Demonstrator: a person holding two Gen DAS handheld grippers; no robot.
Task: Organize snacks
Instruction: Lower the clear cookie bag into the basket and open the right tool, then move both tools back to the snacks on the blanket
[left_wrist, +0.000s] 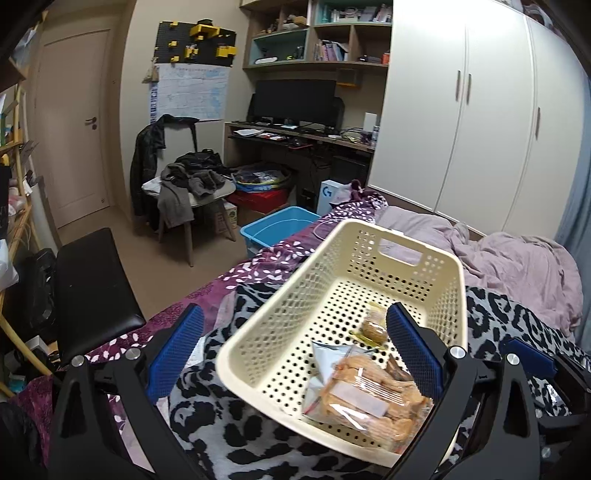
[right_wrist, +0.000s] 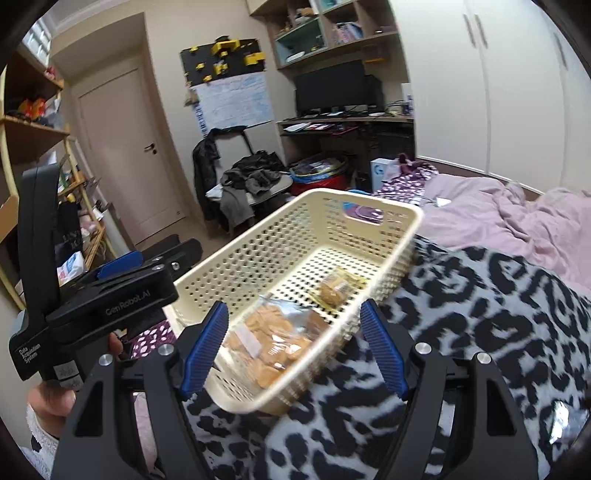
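Here, a cream basket (left_wrist: 343, 266) is seen on the leopard-print blanket (right_wrist: 498, 325) of a bed, its long axis running away from both grippers; the cracker bag (left_wrist: 369, 398) and a small wrapped snack (left_wrist: 373, 325) lie at its near end. The left gripper (left_wrist: 295, 354) and right gripper (right_wrist: 295, 350) are held wide and empty, with the right judged nearer the bag.

From the left wrist we look forward along the left gripper (left_wrist: 295, 354), close above the bed (left_wrist: 517, 258), its jaws spread wide; the cream basket (left_wrist: 266, 325) lies between and just beyond them. From the right wrist we face the same way along the right gripper (right_wrist: 295, 347), equally near, jaws wide, the basket (right_wrist: 258, 254) ahead between them. We share basket, animal-print blanket (left_wrist: 236, 435), door (left_wrist: 74, 122) and wardrobe (left_wrist: 480, 110). The right view catches the left gripper (right_wrist: 122, 266) left of its jaws.
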